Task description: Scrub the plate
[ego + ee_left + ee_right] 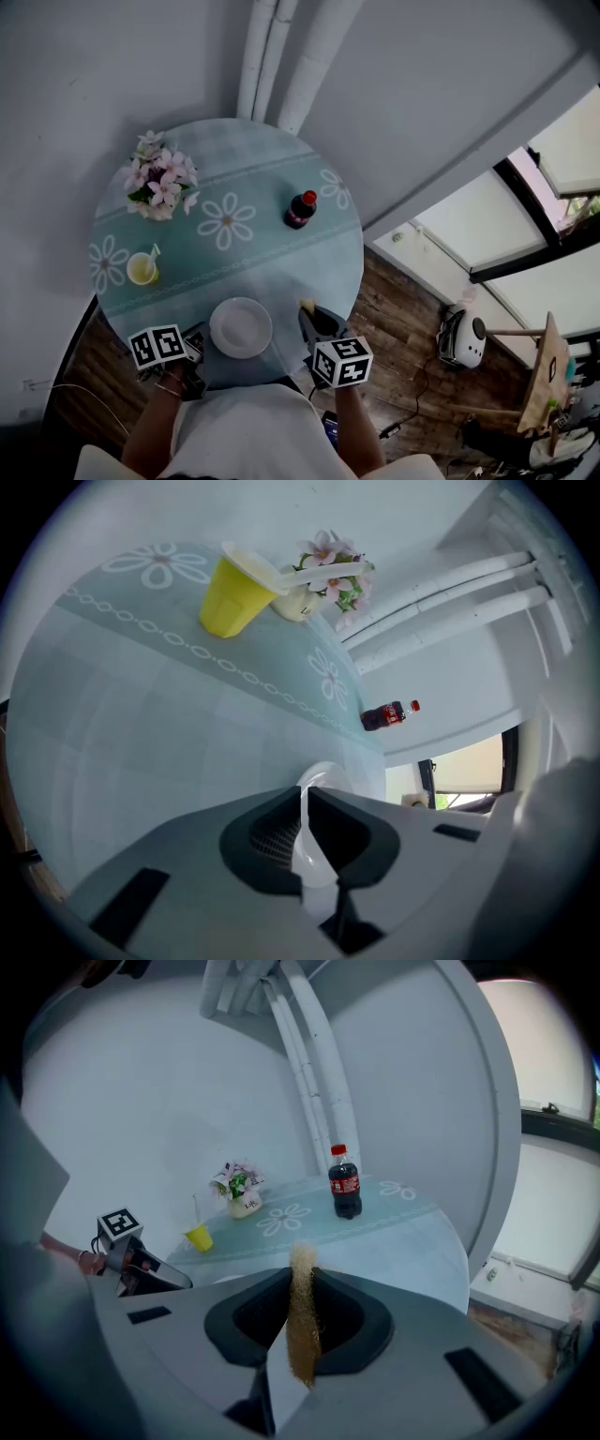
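While the plate (241, 327) is gripped, the red-labelled bottle (344, 1181) shows illegible print

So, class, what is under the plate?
The daisy tablecloth shows around the plate, so the plate seems to rest on it. What lies directly beneath is covered. The left gripper is shut on its rim.

One plate (241, 327), bottle (300, 209), cup (142, 269), flower vase (159, 187); seemingly one scrub pad (302, 1326).
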